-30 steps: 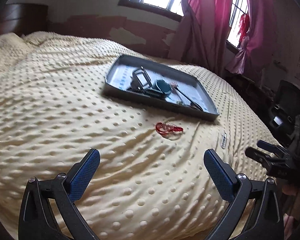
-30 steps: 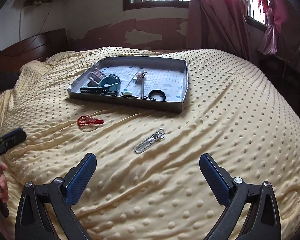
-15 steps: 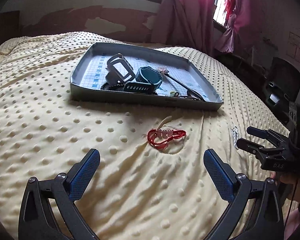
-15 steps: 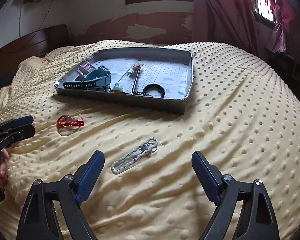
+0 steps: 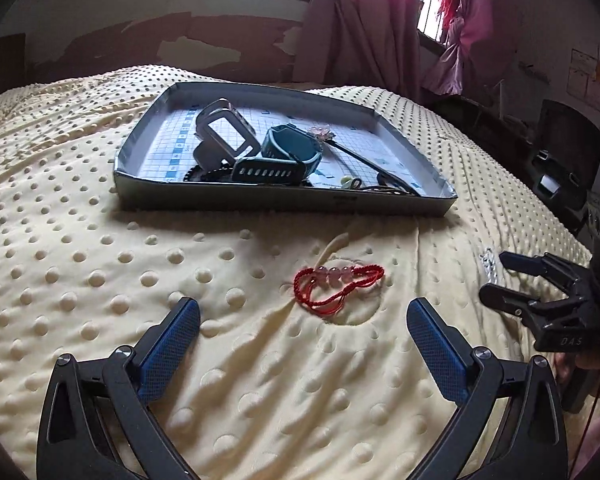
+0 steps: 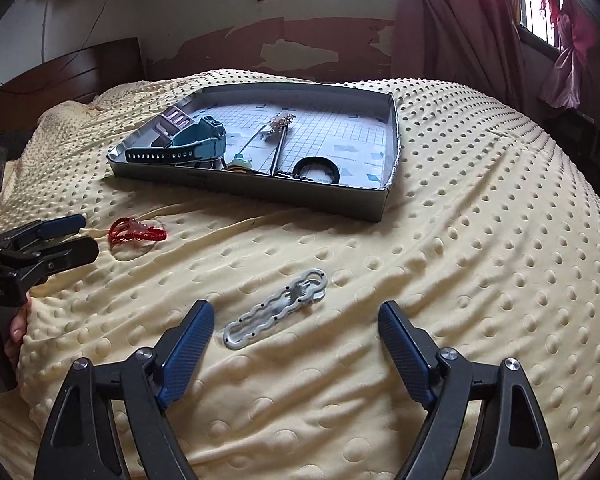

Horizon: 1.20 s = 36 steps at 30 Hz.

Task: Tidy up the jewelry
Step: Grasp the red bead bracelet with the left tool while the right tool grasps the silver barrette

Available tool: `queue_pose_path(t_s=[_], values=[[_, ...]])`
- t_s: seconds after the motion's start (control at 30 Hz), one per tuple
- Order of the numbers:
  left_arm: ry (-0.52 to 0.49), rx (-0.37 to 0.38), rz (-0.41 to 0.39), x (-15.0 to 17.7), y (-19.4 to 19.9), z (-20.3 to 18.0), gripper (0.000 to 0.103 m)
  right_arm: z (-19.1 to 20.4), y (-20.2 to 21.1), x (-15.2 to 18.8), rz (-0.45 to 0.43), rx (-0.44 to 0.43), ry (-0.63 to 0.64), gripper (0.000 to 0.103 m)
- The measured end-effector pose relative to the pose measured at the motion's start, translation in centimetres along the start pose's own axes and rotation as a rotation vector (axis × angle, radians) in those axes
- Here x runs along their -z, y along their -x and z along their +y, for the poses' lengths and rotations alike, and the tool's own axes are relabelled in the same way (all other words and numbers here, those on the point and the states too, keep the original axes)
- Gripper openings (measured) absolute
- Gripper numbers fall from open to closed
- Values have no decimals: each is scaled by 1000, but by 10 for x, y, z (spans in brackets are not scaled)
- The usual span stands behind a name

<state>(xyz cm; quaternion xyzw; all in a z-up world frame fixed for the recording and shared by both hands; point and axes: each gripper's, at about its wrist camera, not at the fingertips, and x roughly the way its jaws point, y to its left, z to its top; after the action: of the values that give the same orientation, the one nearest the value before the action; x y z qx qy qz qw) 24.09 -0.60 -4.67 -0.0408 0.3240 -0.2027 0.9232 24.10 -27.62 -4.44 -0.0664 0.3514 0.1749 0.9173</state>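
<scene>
Both sets of jaws stand wide apart and hold nothing. Between and a little beyond the blue pads of the left gripper [image 5: 303, 320] lies a red cord bracelet [image 5: 337, 284] with a few pale pink beads strung along its upper side, resting in a shallow dent in the yellow dotted blanket [image 5: 80, 248]; the pads do not touch it. The right gripper [image 6: 296, 320] hovers low over the same blanket, and a flat silver clasp piece [image 6: 277, 309] with wavy edges and small holes lies between its pads, nearer the left pad and angled up to the right, where a small ring sits at its end. The pads are apart from it.

From the left wrist view, the right gripper shows at the right edge with its black fingers spread, and the silver piece is a small glint just beside its upper finger. From the right wrist view, the left gripper shows at the left edge, held by a hand [image 6: 14, 322], its fingertips just beside the red bracelet.

Farther back on the blanket sits a shallow grey tray [image 5: 260, 200] with a grid-printed floor. Inside it are a teal watch [image 5: 288, 154] with a perforated strap, a grey watch band [image 5: 224, 132] leaning next to it, a long hair stick [image 5: 352, 154] with a flowery end, and a black ring-shaped item [image 6: 317, 167] near the front wall.

Behind the bed are a wall with peeling paint, a dark wooden headboard [image 6: 72, 68], barred windows and pink curtains [image 5: 384, 20].
</scene>
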Motion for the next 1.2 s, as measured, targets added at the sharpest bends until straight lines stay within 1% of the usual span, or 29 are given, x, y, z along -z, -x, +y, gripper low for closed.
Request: queue_pose_path(t_s=[0.13, 0.23, 0.33, 0.43, 0.5, 0.53, 0.57, 0.63, 0.7, 0.77, 0.83, 0.93, 1.0, 1.03, 1.07, 1.2], values=[[22, 48, -1, -8, -8, 5, 97, 1, -3, 0, 8, -1, 3, 77], [21, 82, 5, -12, -12, 7, 92, -1, -4, 0, 8, -3, -5, 76], [1, 113, 22, -17, -18, 4, 91, -2, -5, 0, 11, -8, -19, 75], [-34, 119, 35, -19, -25, 0, 90, -2, -6, -1, 11, -13, -30, 74], [-60, 108, 46, -21, -30, -4, 80, -3, -7, 0, 8, -13, -41, 72], [-76, 99, 60, -22, -34, -6, 70, -3, -8, 0, 4, -15, -51, 71], [-87, 89, 71, -22, -37, -7, 63, -3, -8, 0, 3, -18, -60, 70], [-102, 86, 80, -22, -42, -9, 59, -2, -8, 0, -1, -19, -60, 66], [-106, 101, 81, -21, -43, -9, 56, -1, -8, 0, -2, -24, -60, 64], [-106, 115, 83, -19, -42, -9, 45, 1, -8, 1, -5, -26, -59, 62], [-104, 129, 95, -17, -43, -8, 37, 1, -7, 0, -8, -33, -59, 57], [-94, 136, 98, -15, -41, -8, 34, 1, -7, 0, -9, -37, -64, 56], [-84, 139, 102, -14, -40, -7, 30, 0, -6, 1, -11, -44, -75, 56], [-77, 146, 108, -13, -39, -7, 23, -1, -6, 1, -10, -49, -86, 56], [-68, 154, 119, -12, -40, -6, 20, -2, -6, 1, -9, -54, -96, 56], [-53, 138, 130, -8, -37, -8, 17, -6, -6, 0, -6, -66, -128, 55]])
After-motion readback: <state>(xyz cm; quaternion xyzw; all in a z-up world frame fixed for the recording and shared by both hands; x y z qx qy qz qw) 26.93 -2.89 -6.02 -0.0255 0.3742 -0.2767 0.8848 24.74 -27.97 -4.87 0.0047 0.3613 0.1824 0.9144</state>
